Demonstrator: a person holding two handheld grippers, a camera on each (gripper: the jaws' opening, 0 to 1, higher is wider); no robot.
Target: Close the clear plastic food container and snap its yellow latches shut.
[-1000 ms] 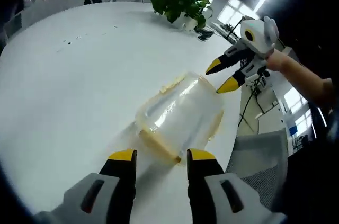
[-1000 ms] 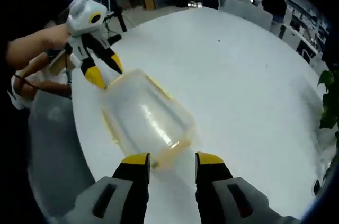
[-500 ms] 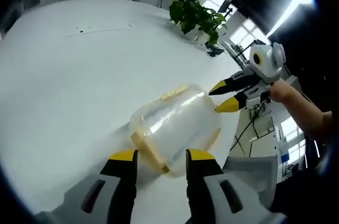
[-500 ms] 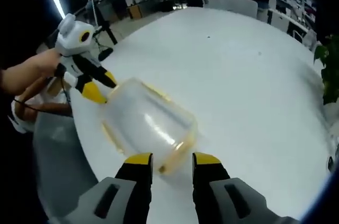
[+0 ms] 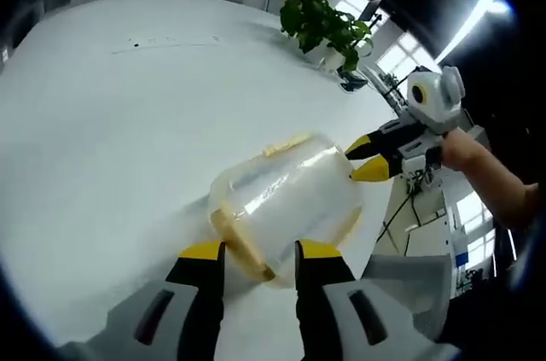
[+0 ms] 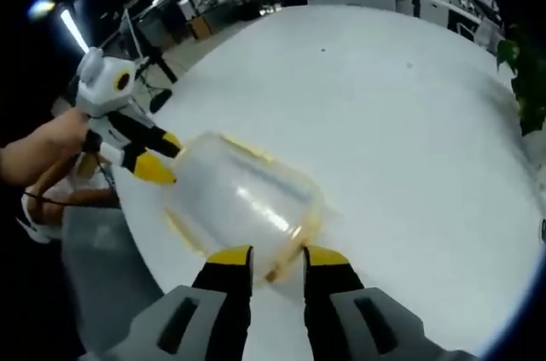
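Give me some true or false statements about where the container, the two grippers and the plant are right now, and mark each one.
1. The clear plastic food container lies on a white table. True.
2. The left gripper and the right gripper come at the container from opposite ends. True.
3. A potted plant stands right beside the container, touching it. False: it stands apart, far across the table near the edge.
4. The container's latches are blue. False: the latch is yellow.
5. The left gripper holds a spoon. False: its jaws are open, with a yellow latch between the tips.
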